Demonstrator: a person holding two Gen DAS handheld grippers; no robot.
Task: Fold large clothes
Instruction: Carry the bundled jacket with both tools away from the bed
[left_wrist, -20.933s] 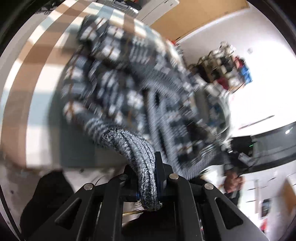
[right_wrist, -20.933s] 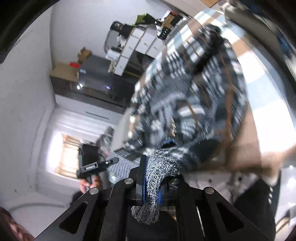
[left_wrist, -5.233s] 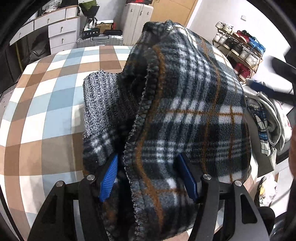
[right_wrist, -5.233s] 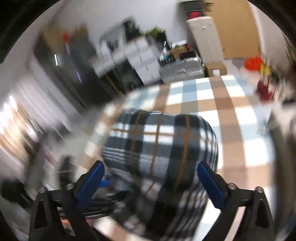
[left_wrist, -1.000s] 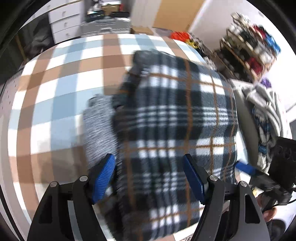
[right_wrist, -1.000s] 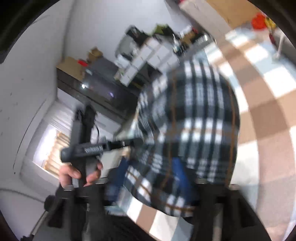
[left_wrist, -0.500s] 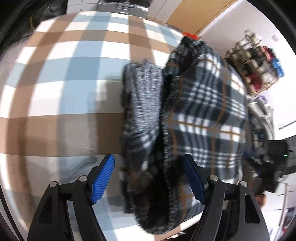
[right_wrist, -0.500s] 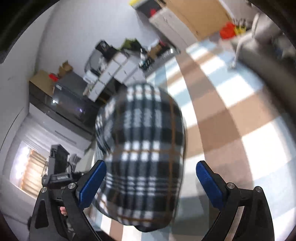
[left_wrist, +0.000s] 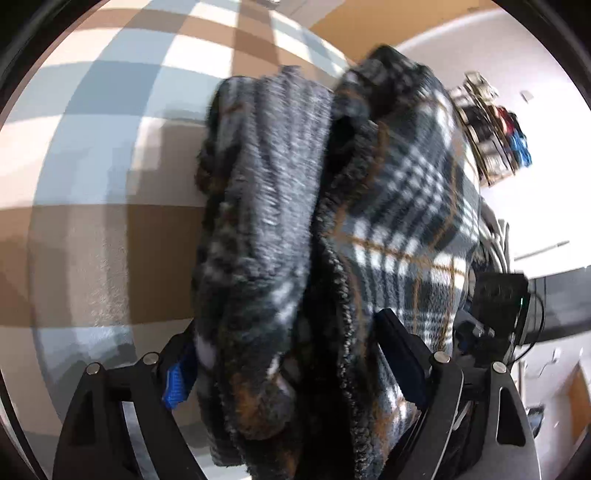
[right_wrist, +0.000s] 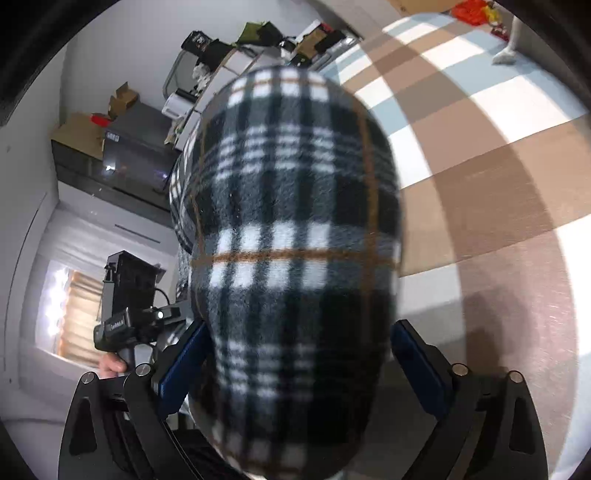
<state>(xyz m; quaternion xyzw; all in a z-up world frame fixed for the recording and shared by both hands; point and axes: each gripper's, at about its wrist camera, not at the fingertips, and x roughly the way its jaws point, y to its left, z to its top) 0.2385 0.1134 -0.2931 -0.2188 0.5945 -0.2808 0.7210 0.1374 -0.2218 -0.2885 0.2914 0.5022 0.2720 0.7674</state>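
Checkered cloth in brown, pale blue and white fills the ground of both your views, spread over the surface under the work; through the right wrist camera it runs away to the right of the fingers. On it, bulking up between both pairs of fingers, is the folded plaid fleece garment — black, white and grey checks crossed by thin orange lines.

From your left gripper, the bundle rises straight ahead of the fingers and shows its layered side: a grey ribbed knit part sits toward the left finger, and the plaid face with its dark nubbly edge lies toward the right finger. Both blue-padded fingers stand wide apart with the thick bundle between them; the cloth reaches both pads, but you cannot tell from this view whether they are pressing it or just bracketing it.

From your right gripper, the smooth plaid face bulges between the fingers and swells well forward of them. These fingers are also spread wide, one at each flank of the bundle, and again the grip itself cannot be judged.

Past the right finger in the left wrist view sits the other gripper's black body; to the left of the left finger in the right wrist view you see the left handle with a hand on it.
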